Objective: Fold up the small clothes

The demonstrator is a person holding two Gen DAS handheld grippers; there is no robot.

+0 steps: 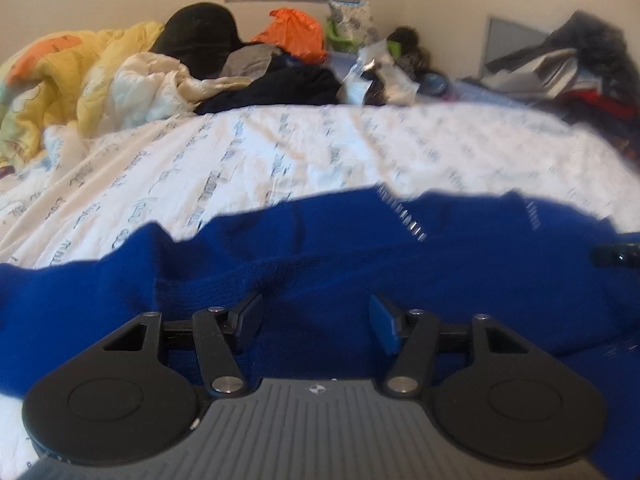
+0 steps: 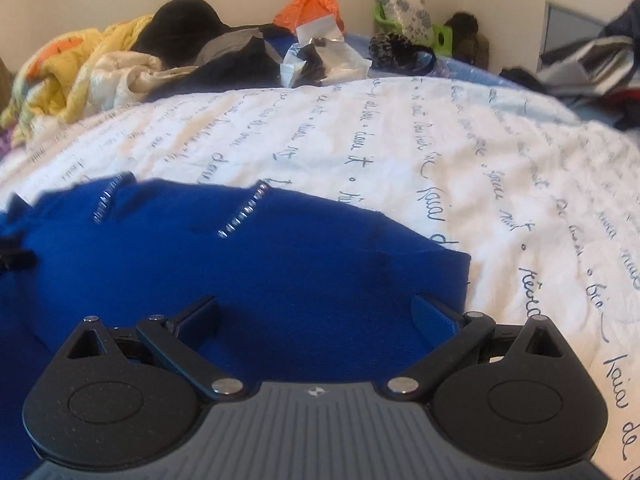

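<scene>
A deep blue knitted garment (image 1: pixel 320 248) with short rows of silver studs (image 1: pixel 408 216) lies spread on the white bedspread. My left gripper (image 1: pixel 316 326) hovers low over it with its jaws apart and nothing pinched between them. In the right wrist view the same blue garment (image 2: pixel 256 256) fills the lower left, its right edge near the middle of the frame. My right gripper (image 2: pixel 316 322) stands wide open just above the cloth, with no fabric between its pads. A dark tip of the other gripper (image 1: pixel 616 254) shows at the right edge of the left wrist view.
The white bedspread (image 2: pixel 460 152) with blue handwriting print stretches ahead and to the right. A yellow quilt (image 1: pixel 60 76), dark clothes (image 1: pixel 276 84), an orange bag (image 1: pixel 296 36) and plastic packets (image 2: pixel 320 56) pile along the far side. More clothes (image 1: pixel 580 64) are heaped at the far right.
</scene>
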